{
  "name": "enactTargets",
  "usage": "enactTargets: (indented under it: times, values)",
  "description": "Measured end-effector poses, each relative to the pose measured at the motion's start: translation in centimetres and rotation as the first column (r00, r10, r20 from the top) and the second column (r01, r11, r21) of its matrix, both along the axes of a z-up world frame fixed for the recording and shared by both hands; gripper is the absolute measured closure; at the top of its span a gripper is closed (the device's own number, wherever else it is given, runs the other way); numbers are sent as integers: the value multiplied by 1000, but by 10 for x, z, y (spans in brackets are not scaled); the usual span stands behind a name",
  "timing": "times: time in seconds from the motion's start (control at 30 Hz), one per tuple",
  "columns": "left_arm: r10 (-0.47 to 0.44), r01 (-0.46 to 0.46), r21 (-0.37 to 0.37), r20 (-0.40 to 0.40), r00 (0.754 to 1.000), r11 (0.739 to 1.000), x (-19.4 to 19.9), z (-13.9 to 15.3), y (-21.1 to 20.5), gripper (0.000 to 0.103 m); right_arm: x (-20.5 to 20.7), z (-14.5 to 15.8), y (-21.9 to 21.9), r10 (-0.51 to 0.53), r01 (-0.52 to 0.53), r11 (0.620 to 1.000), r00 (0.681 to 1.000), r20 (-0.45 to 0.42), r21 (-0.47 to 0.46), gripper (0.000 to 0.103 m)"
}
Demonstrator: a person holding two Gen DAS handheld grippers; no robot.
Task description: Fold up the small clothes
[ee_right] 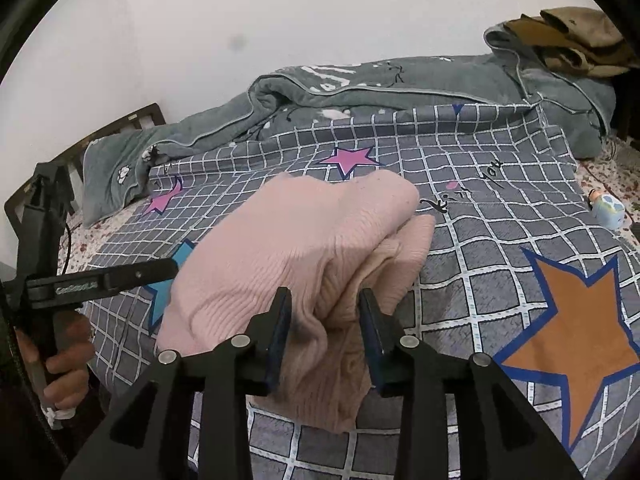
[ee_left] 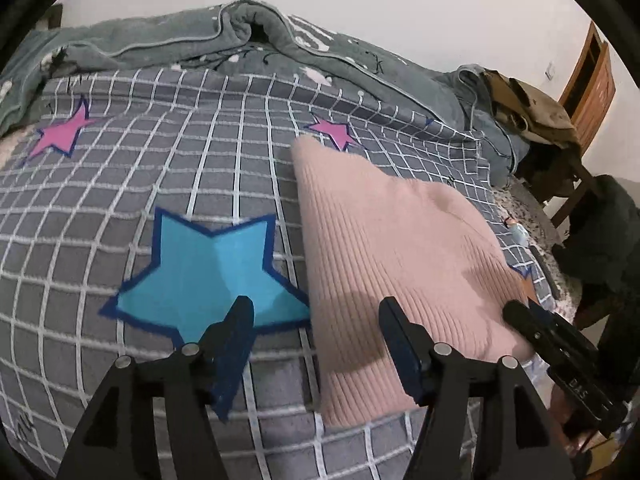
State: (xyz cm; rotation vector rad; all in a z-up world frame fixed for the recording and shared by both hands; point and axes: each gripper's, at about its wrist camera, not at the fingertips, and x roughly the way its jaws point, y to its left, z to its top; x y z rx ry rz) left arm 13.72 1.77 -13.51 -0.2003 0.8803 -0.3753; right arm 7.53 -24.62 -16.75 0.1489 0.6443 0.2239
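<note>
The pink ribbed knit garment (ee_right: 288, 248) lies in the middle of the right wrist view and at centre right of the left wrist view, folded into a thick, soft bundle on the grid-patterned bedspread (ee_left: 120, 200); its fine vertical ribs run lengthwise and its near end is bunched into rounded pleats, which suggests a fold has been laid over and the layers are now being set down. The right gripper (ee_right: 326, 320), at the lower centre of its own view, has its jaws partly open with the bunched end of the knit between them; the fabric bulges into the gap, but whether the pads actually press on it I cannot tell. The left gripper (ee_left: 316, 320), at the bottom of its view, stands well open and holds nothing; one finger hangs over the blue star (ee_left: 208, 272) printed on the cover and the other over the garment's left edge, a stance that reads as a release of that side. A hand (ee_right: 66, 356) grips that tool's handle at the lower left of the right wrist view. Farther out, a plush grey-green blanket (ee_left: 200, 36) is heaped along the top of both frames; brown clothing (ee_right: 580, 36) is piled at the upper right.
</note>
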Motion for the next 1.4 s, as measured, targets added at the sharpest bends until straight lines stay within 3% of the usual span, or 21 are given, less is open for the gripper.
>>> enactTargets:
  times: [0.17,0.47,0.87,1.4]
  values:
    - [11,-11,-15,-9,1000,1000,-8,-1,0,40,-6,4,-2,-2,2,1000,1000,14,-4,60]
    - [-3,3,-14,-11,1000,1000,-16,0,-7,40,-14,6,-5,-17,18,1000,999,29,-15,58]
    - [42,-47,90,55,998,995,-24,5,-7,40,-16,8,-9,-53,54,998,998,34,-28,58]
    - [79,-85,78,79,994,993,-23,8,4,40,-8,8,-13,-55,55,998,998,-4,-9,54]
